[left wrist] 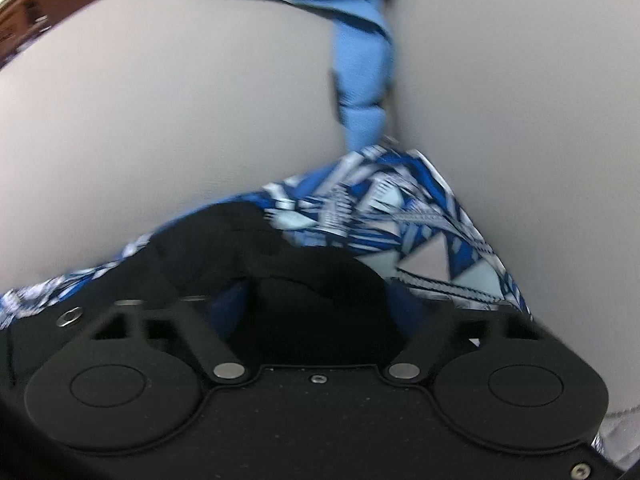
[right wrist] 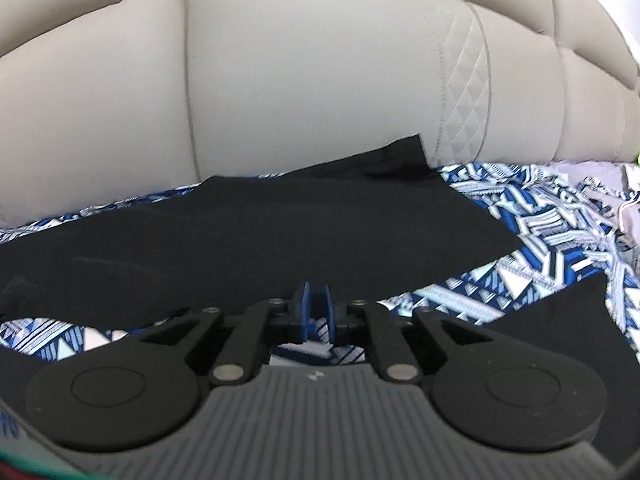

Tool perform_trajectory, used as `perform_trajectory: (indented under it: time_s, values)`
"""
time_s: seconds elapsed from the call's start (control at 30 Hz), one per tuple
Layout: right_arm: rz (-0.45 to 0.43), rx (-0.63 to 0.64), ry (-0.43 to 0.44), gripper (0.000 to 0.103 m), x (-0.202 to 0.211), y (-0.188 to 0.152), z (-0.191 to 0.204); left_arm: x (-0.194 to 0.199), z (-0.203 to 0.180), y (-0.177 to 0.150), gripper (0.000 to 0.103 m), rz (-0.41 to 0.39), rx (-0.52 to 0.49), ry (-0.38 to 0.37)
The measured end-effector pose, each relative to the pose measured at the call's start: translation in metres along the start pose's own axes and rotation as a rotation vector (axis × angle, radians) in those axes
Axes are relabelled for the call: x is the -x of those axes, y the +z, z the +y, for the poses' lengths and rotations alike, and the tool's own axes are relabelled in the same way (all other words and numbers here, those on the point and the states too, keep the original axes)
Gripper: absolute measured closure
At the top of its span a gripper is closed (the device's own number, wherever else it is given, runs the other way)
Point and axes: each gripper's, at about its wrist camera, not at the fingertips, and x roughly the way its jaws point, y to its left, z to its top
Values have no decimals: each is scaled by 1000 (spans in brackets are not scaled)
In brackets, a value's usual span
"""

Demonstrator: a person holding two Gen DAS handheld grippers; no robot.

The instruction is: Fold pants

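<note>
The black pants (right wrist: 256,224) lay flat on a blue patterned cloth (right wrist: 540,232) spread over a grey sofa (right wrist: 320,80), filling the right view from nine to three o'clock. The right hand-held gripper (right wrist: 316,308) hovered at the near edge with its blue pads narrowly apart and nothing between them. The left hand-held gripper (left wrist: 280,256) was buried in dark fabric, so its grip could not be told. The fold looked barely begun, the next move a firm pinch of an edge; no writing was legible.
</note>
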Motion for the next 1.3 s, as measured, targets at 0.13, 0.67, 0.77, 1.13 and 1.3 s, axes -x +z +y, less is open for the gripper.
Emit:
perform_trajectory:
  time_s: [0.13,0.67,0.77,1.13,1.3]
  values:
    - [-1,-5,44,70,-1,-2,11,13,34,-1,94,-4,109,-93]
    - [101,-165,632,48,47,-16,125,109,254,-46,99,-233,107,-701]
    - [162,-196,795,40,55,-27,167,119,290,-54,99,-272,101,-775]
    - [259,-197,846,14,62,-39,305,104,371,-81,98,-294,109,-904]
    - [221,-233,712,95,63,-52,313,89,385,-83,97,-228,80,-950]
